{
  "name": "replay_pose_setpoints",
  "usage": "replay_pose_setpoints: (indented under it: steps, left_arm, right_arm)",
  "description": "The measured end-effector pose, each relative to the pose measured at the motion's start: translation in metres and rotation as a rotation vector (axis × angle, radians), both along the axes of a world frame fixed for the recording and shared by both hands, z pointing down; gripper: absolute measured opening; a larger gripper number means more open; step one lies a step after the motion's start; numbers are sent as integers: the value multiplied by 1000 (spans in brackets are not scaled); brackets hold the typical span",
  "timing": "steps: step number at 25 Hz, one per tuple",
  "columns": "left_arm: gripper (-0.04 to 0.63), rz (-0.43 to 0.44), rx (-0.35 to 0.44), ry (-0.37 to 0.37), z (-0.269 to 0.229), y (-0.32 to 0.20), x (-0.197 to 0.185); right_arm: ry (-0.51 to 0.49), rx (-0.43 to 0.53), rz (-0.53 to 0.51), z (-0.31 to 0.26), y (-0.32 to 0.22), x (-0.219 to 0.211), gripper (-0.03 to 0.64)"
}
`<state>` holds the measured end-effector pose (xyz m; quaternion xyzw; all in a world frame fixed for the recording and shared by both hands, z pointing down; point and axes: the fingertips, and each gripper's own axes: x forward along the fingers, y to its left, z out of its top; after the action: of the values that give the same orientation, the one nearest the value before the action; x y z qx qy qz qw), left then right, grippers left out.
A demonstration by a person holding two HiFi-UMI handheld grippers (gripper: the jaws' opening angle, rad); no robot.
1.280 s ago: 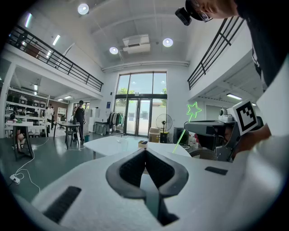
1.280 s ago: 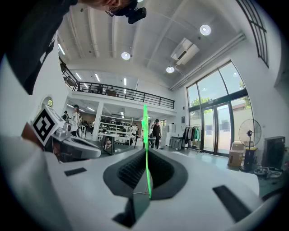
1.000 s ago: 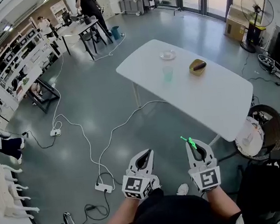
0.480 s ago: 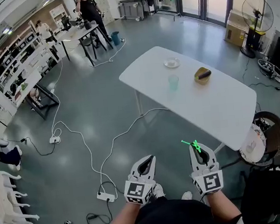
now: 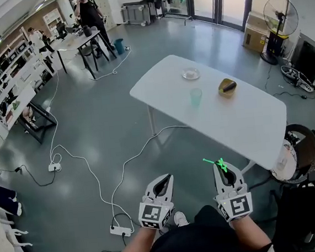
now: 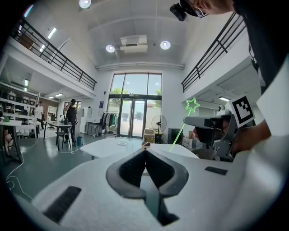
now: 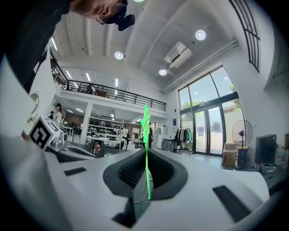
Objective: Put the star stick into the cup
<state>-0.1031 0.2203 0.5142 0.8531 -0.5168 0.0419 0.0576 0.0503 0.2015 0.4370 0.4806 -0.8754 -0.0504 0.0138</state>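
My right gripper (image 5: pixel 223 168) is shut on a thin green star stick (image 5: pixel 215 162), whose star end pokes out past the jaw tips; in the right gripper view the star stick (image 7: pixel 146 149) stands upright between the closed jaws. My left gripper (image 5: pixel 162 182) hangs beside it, shut and holding nothing, and in the left gripper view the star stick (image 6: pixel 191 106) shows at the right. A clear greenish cup (image 5: pixel 196 97) stands upright on the white table (image 5: pixel 240 120), well ahead of both grippers.
On the table also sit a small clear dish (image 5: pixel 191 74) and a yellow bowl (image 5: pixel 227 87) with a dark thing in it. White cables and a power strip (image 5: pixel 122 231) lie on the grey floor. A round wicker chair (image 5: pixel 301 148) stands at the right. People stand at desks far back.
The view has shifted a little toward the table, so the table and cup sit slightly lower in frame. Both grippers keep their pose; the stick stays in the right one.
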Motion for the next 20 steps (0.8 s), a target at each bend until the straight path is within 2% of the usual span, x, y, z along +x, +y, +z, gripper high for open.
replay_pose_setpoints:
  steps: [5, 11, 20]
  left_arm:
    - [6, 8, -12, 28, 6, -16, -7]
    - [6, 15, -30, 10, 10, -46, -26]
    - [6, 14, -25, 2, 7, -114, -22]
  right_arm:
    - [45, -11, -13, 16, -11, -13, 20]
    - [16, -23, 1, 18, -48, -32, 20]
    - [-8, -18, -2, 14, -121, -33, 20]
